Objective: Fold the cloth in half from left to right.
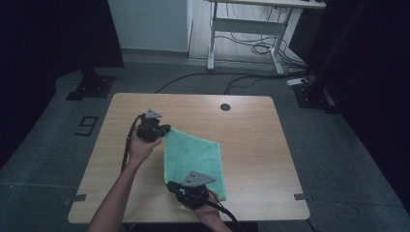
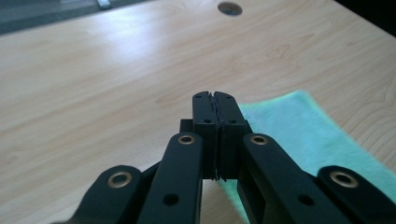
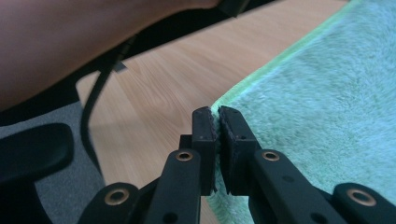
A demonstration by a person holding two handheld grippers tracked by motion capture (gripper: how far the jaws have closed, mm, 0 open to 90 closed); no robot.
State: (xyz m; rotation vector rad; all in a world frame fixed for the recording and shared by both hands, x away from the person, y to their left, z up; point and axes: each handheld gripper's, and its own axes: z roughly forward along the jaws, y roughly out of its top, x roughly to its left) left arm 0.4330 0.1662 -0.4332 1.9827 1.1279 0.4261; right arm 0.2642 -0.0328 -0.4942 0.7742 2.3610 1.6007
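The green cloth [image 1: 193,157] is lying on the near half of the wooden table [image 1: 251,145], a little left of centre, spreading from a far corner at about 11 o'clock down to its near edge at about 5 o'clock. The left gripper [image 1: 167,129] is pinching that far corner, its jaws pressing together with only a thin fold of fabric showing between them in the left gripper view [image 2: 215,135]. The right gripper [image 1: 173,186] is clamping the near-left corner at about 7 o'clock, and in the right gripper view [image 3: 217,140] its jaws are squeezing the hemmed edge [image 3: 261,70]. Both bites are looking shallow, sitting right at the corner tips, so a corner could be slipping free if the hands are pulling apart or lifting unevenly. The free right side of the cloth is resting flat and unheld, so it could be dragging, bunching or folding crookedly as the held edge is rising. The right gripper's cable [image 1: 227,212] is trailing off the near edge and could be snagging there. Counting: one table, one cloth, two grippers, two forearms, one round grommet hole [image 1: 225,107] at 12 o'clock.
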